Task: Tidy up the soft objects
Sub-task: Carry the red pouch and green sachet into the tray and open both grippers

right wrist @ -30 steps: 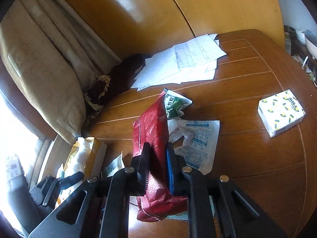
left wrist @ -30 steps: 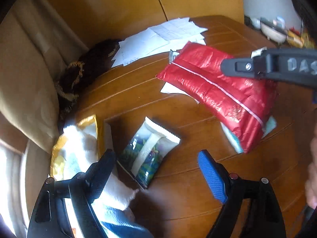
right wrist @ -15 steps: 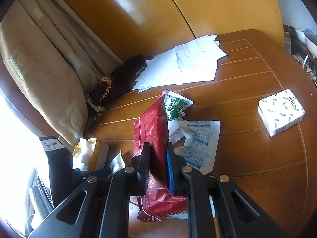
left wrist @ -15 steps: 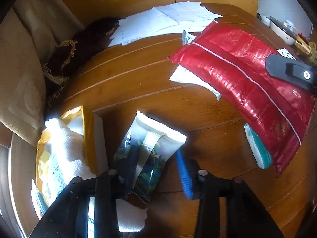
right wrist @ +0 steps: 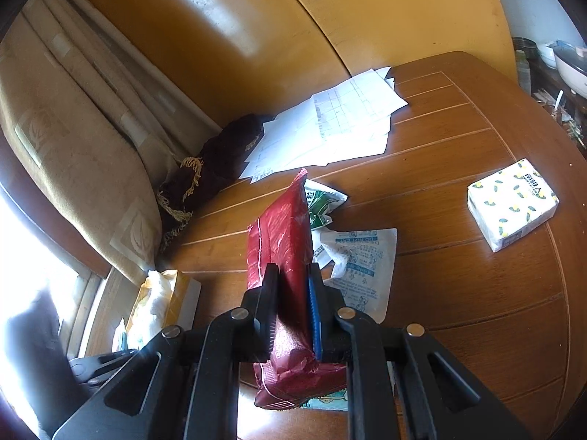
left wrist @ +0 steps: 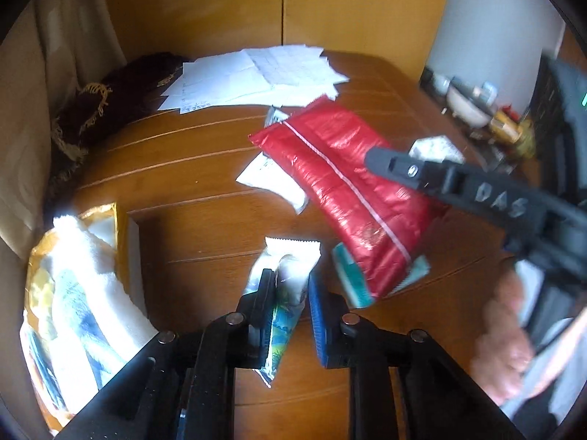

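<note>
A small white and blue-green snack packet stands on edge between the jaws of my left gripper, which are closing on it. Its lower end hangs just above the wooden table. My right gripper is shut on a long red foil packet and holds it tilted over the table. The same red packet shows in the left wrist view, with one black finger of the right gripper across it. A teal-edged packet peeks out beneath it.
A yellow tissue box with white tissue sits at the left edge. Loose papers and a dark fringed cloth lie at the back. A white sachet, a green packet and a lemon-print tissue pack rest on the table. A person's hand shows at the right.
My left gripper came down over the small snack packet, closed from wide open onto it and lifted it off the table. The right gripper kept still with the red packet.
</note>
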Demonstrator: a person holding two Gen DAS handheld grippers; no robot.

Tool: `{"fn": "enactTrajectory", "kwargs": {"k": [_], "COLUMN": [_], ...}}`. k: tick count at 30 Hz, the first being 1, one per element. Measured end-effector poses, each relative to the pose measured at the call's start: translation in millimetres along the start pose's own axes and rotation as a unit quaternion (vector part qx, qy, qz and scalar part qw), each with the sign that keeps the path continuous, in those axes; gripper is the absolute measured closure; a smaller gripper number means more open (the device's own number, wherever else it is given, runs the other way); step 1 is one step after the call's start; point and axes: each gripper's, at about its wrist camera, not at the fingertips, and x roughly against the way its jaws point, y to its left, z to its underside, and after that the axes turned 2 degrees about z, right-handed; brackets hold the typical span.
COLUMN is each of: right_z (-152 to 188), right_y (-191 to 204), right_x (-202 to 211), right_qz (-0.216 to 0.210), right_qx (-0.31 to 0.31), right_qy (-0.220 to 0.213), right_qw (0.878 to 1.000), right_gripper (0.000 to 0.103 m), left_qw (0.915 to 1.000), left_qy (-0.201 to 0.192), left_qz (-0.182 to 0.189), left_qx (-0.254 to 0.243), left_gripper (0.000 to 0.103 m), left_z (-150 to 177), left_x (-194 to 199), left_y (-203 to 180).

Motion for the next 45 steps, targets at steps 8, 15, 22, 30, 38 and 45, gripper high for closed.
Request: {"fn": "enactTrajectory", "kwargs": {"k": [8, 15, 22, 30, 38, 45], "right_z": [-0.5, 3.7, 14.2, 26.3, 31.7, 42.1], "right_y": [0.8, 9.5, 27.0, 61.5, 122.0, 161.5], "right_x": [0.7, -2.4, -15.5, -11.4, -19.3, -58.5], "right_qz": [-0.013, -0.05, -0.108, -0.159, -0.184, -0.166], "right_qx": [0.002, 0.017, 0.03, 0.048, 0.05, 0.058], "right_qy": [-0.006, 0.0, 0.03, 0.046, 0.059, 0.083], "right_qw": [1.0, 0.999, 0.993, 0.985, 0.98, 0.981], "right_gripper": [0.088, 0.088, 0.088, 0.088, 0.088, 0.088], "left_qw": [0.9869, 0.9664, 0.9513, 0.944, 0.9391, 0.9462], "left_qy": [-0.042, -0.115, -0.159, -0.207, -0.22, -0.201], "left_qz": [0.102, 0.134, 0.131, 0.058, 0.028, 0.005], "left_qx": [0.118, 0.187, 0.229, 0.25, 0.263, 0.253], "left_gripper": [0.086, 0.086, 0.086, 0.086, 0.086, 0.086], "left_z": [14.2, 51.6, 91.1, 125.6, 122.3, 87.0], "left_x": [39.2, 97.3, 143.8, 188.5, 177.9, 146.1], "left_y": [38.8, 78.6, 124.2, 164.8, 194.3, 208.0]}}
